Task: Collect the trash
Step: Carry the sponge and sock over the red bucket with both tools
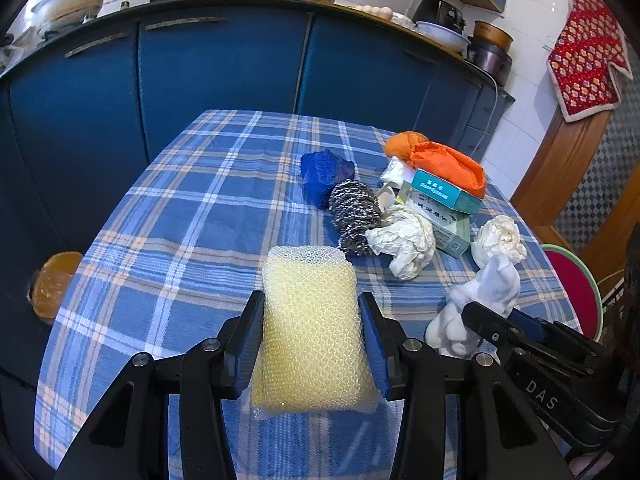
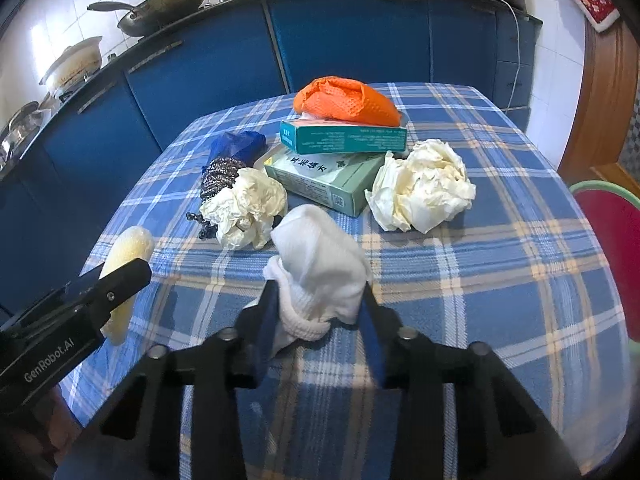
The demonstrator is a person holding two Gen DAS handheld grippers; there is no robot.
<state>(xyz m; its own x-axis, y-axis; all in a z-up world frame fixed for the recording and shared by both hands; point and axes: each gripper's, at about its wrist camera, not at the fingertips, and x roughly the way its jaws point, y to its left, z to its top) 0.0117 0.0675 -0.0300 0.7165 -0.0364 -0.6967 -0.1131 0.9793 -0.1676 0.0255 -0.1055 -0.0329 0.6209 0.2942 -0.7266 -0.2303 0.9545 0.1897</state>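
Observation:
My left gripper (image 1: 311, 298) is shut on a yellow mesh-covered sponge (image 1: 312, 320), which stands on end above the checked tablecloth (image 1: 180, 220). To its right, my right gripper (image 2: 319, 286) is shut on a white sock (image 2: 320, 248), whose cuff bunches between the pads. Further back lie two crumpled paper balls (image 2: 248, 208) (image 2: 424, 184), a steel wool scourer (image 2: 220, 176), a crumpled blue bag (image 2: 240, 144), two stacked boxes (image 2: 344, 136) and an orange mesh cloth (image 2: 344, 100) on top. The sock (image 1: 492, 288) also shows in the left wrist view, and the sponge (image 2: 128, 248) in the right wrist view.
Blue kitchen cabinets (image 1: 200, 72) run behind the table, with pans and bowls on the counter. A red stool (image 2: 616, 232) stands at the table's right edge. An orange-brown round object (image 1: 56, 284) sits low at the left, off the table.

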